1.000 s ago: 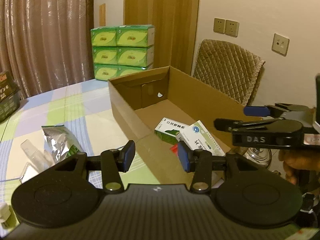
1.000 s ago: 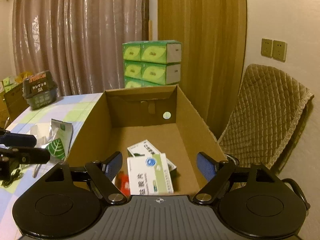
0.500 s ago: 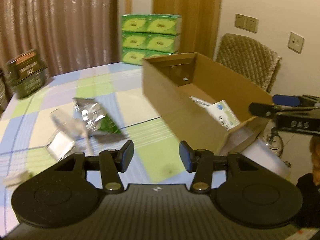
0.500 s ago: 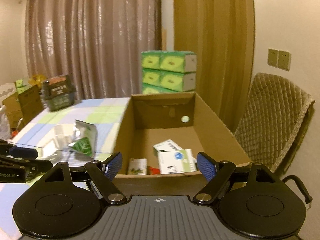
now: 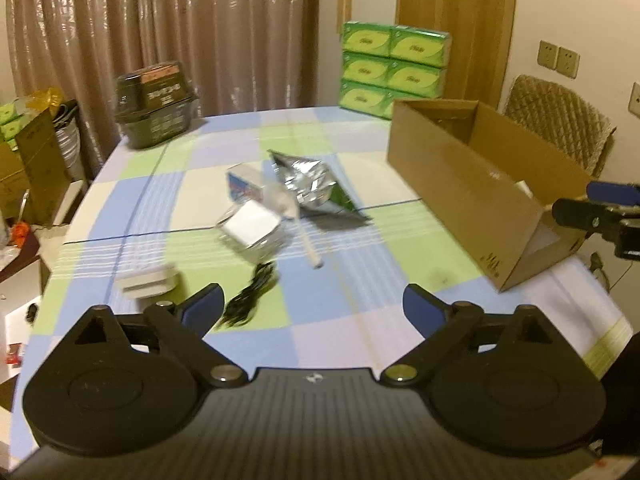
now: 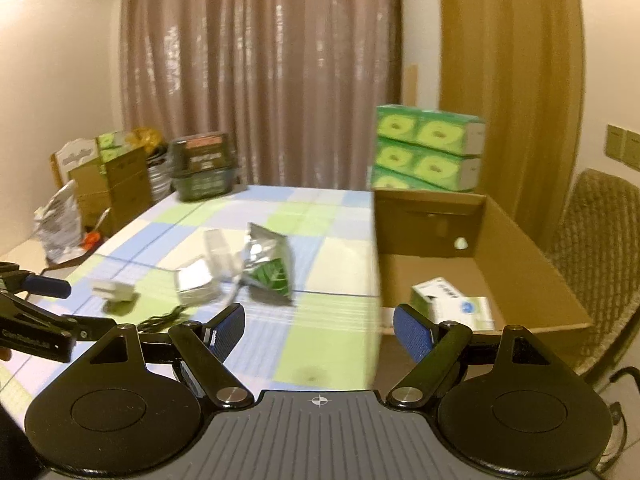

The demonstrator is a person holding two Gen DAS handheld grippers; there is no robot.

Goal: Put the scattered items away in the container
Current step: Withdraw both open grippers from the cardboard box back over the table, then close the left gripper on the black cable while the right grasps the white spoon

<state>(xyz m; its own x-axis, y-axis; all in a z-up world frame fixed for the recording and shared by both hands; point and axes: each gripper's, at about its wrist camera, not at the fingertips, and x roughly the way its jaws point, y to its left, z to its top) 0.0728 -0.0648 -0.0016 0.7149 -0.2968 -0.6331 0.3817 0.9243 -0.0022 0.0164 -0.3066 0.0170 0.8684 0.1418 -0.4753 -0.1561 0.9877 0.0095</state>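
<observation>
The open brown cardboard box [image 6: 520,264] is sitting at the bench's right edge, white medicine cartons [image 6: 452,304] lying inside. The crinkled silver foil pouch [image 5: 316,188] is lying mid-bench. Left gripper [image 5: 312,310] and right gripper [image 6: 319,332] are both hovering, jaws spread wide, holding nothing.

Motion blur smeared the small white item [image 5: 149,283] near the table's [image 5: 340,320] left edge and the black cable [image 5: 250,300] beside it, so neither could be identified further. The cardboard box's [image 5: 460,184] near wall hid its contents in the left wrist view. Print on the medicine boxes [image 6: 452,304] inside was illegible.
</observation>
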